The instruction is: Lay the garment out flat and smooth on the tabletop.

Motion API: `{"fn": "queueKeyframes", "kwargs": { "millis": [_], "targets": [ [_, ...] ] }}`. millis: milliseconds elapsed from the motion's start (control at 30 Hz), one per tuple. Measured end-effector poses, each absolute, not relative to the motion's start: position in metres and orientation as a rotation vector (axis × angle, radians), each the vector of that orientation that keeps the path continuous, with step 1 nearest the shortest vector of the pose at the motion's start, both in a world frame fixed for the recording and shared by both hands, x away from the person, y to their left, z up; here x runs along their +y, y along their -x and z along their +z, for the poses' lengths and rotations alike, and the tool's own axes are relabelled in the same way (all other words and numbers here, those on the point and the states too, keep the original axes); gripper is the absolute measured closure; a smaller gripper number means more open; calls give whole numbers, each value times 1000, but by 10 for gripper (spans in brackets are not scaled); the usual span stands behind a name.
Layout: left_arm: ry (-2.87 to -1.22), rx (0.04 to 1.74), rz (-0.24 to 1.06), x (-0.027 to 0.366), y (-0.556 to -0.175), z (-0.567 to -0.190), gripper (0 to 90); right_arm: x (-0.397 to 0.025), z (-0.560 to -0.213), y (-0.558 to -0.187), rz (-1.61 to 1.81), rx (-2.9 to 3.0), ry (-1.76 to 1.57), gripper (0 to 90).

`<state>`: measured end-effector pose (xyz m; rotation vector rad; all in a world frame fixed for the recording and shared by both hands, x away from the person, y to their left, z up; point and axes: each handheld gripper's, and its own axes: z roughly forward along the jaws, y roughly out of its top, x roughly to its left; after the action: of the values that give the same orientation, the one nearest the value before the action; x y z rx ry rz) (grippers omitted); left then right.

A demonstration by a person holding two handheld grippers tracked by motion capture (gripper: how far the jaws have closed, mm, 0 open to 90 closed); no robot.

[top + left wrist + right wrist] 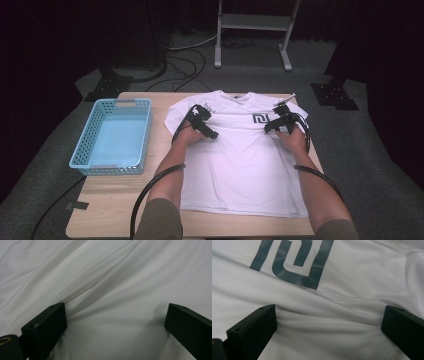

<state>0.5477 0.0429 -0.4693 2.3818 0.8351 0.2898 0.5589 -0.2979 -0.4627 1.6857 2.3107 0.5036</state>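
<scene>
Resting on one white T-shirt (pixel 240 165): two hand-held grippers, left (pixel 214 135) and right (pixel 267 129), both released; one blue basket (pixel 85 152).

A white T-shirt (pixel 240 165) carries a dark grey angular logo (pixel 294 262). The perforated basket (pixel 114 135) is light blue, the table (pixel 100 200) pale wood, both grippers' jaws black.

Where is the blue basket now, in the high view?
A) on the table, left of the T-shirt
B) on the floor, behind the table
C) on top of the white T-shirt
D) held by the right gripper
A: the blue basket stands on the table, beside the left edge of the white T-shirt, apart from both grippers.
</scene>
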Motion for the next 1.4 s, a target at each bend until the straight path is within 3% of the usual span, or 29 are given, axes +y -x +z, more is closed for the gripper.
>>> {"fn": "queueKeyframes", "kwargs": {
  "millis": [233, 300, 433, 967, 1400],
  "targets": [
    [-2339, 847, 255, 47, -547, -469, 30, -299, -463, -563, 514, 2320, -1672, 0],
    [-2318, 854, 247, 50, -543, -469, 30, -302, -461, -557, 558, 2314, -1665, 44],
    [-2295, 854, 249, 56, -531, -464, 30, -309, -458, -542, 658, 2299, -1686, 38],
    [-2339, 719, 259, 73, -423, -462, 30, -301, -458, -427, 685, 2434, -1430, 63],
    [-2389, 684, 244, 91, -370, -473, 29, -304, -467, -389, 679, 2432, -1396, 70]
  ]
}}
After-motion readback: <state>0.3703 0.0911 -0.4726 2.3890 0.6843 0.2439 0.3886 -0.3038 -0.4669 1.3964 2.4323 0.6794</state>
